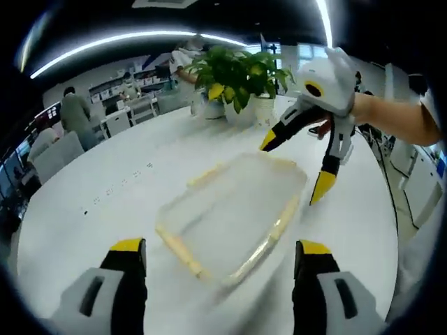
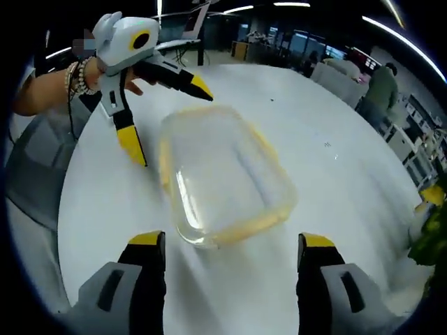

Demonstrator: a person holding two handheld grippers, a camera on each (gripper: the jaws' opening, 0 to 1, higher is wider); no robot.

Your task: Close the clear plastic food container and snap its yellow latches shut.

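Clear plastic food container [image 1: 234, 213] with yellow latches [image 1: 283, 222] lies mid-desk [image 1: 98, 202], lid on; the contents are blurred. Left hand-held gripper [image 1: 220, 255] is spread before it; right hand-held gripper [image 1: 297, 167] is spread at its far edge.

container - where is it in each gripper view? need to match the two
Left gripper view: container sits centre, on the white table, just beyond the left gripper with its jaws apart; the right gripper hangs open past its far right corner.
Right gripper view: container sits centre, just beyond the right gripper; the left gripper is at upper left.
Shared landmark: the potted plant, top centre in the left gripper view, right edge in the right gripper view.
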